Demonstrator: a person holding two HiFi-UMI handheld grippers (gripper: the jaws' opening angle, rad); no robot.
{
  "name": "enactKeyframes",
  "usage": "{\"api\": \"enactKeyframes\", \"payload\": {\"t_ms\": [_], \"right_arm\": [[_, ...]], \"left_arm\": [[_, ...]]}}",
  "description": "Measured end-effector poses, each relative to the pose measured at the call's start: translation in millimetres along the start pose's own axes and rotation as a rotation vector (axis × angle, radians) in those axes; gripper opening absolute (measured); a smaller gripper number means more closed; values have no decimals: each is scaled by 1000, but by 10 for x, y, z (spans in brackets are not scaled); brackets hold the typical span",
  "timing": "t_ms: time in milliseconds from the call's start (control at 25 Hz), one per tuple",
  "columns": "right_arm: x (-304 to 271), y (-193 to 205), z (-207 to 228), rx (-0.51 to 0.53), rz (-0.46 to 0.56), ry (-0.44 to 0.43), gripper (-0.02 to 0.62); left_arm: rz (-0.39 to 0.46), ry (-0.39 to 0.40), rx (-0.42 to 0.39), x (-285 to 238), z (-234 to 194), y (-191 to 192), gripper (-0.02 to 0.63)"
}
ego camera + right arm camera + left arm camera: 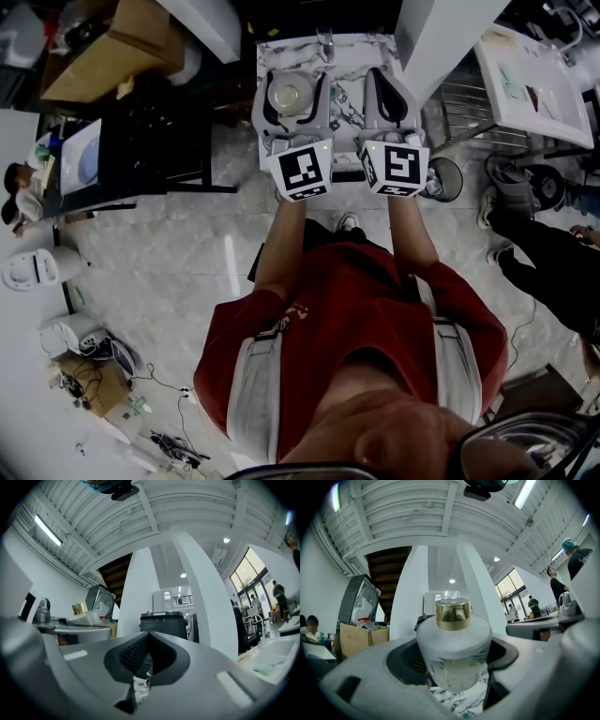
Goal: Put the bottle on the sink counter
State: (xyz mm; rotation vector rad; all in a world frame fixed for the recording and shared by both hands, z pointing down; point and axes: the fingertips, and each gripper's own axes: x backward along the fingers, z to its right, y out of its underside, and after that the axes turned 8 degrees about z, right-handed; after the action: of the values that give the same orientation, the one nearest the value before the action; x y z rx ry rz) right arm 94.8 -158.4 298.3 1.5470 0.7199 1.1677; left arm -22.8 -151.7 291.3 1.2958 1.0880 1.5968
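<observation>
My left gripper (454,660) has its jaws spread wide and clamped on the frosted bottle (452,641), which stands upright between the pads with its gold cap (452,614) on top. The bottle hangs over a marbled counter (347,58), probably the sink counter, though the head view is dim. My right gripper (147,654) is just beside it, jaws closed together, holding nothing.

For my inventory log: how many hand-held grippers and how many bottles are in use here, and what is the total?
Grey hand-held grippers: 2 (left hand-held gripper, right hand-held gripper)
Frosted white round bottle with a gold cap: 1
Total: 3
</observation>
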Motion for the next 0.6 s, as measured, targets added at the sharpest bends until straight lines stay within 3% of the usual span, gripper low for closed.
{"api": "enactKeyframes", "payload": {"t_ms": [280, 600], "right_arm": [[-257, 129, -71, 8, -4, 3, 0], [-926, 238, -320, 48, 13, 16, 0]], "left_arm": [[-2, 7, 6, -168, -193, 138, 337], [3, 40, 21, -577, -673, 332, 337]]}}
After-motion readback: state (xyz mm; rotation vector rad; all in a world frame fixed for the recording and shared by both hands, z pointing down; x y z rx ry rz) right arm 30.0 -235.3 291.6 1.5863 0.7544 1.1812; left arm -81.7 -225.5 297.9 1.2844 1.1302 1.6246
